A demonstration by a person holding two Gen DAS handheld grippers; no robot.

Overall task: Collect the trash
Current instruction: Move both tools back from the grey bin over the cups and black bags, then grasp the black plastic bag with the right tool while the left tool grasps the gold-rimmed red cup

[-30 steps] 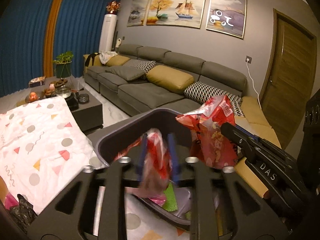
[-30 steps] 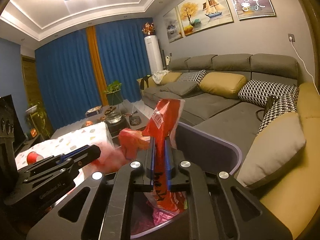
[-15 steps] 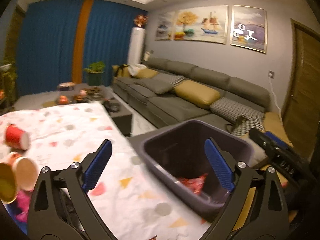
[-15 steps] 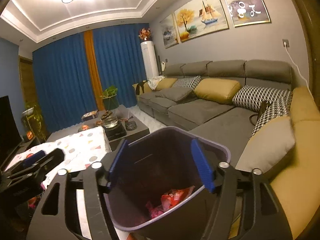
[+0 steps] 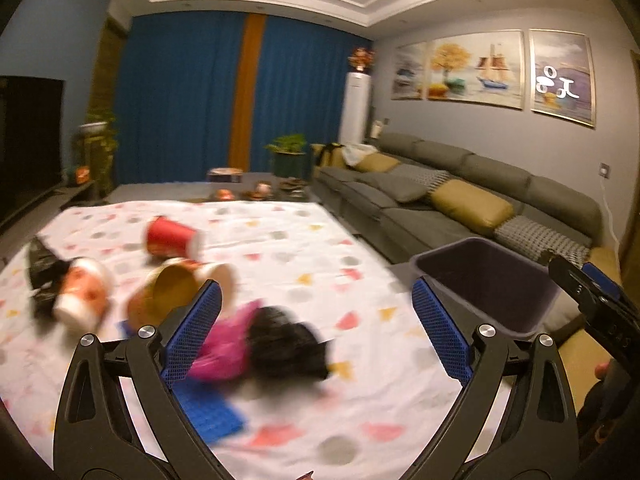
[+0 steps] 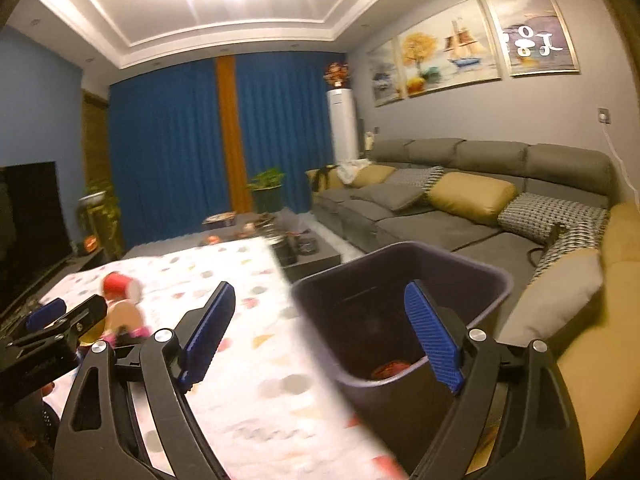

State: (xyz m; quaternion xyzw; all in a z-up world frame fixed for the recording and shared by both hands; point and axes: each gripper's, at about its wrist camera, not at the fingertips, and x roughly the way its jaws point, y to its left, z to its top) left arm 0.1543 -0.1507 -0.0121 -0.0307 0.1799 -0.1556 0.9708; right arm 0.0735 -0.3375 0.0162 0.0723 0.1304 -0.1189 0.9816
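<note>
Currently, reading from the far left of the patterned white tablecloth (image 5: 304,248), a black crumpled bag (image 5: 40,264) and a white-rimmed paper cup (image 5: 82,296) are lying beside a red paper cup on its side (image 5: 172,238) and a tan-lined paper bowl (image 5: 176,292). Nearer, a magenta wrapper (image 5: 224,344) and a black crumpled wrapper (image 5: 288,344) are sitting between the wide-apart jaws of the left gripper (image 5: 316,328), which is holding nothing. To the right, the dark grey plastic bin (image 6: 404,304) is standing against the table edge with red wrappers (image 6: 390,369) at its bottom. The right gripper (image 6: 320,332) is hanging over it, jaws opening, nothing between them. In my judgement the left should straddle one wrapper squarely and close low, avoiding the cloth and the blue flat pad (image 5: 212,412).
</note>
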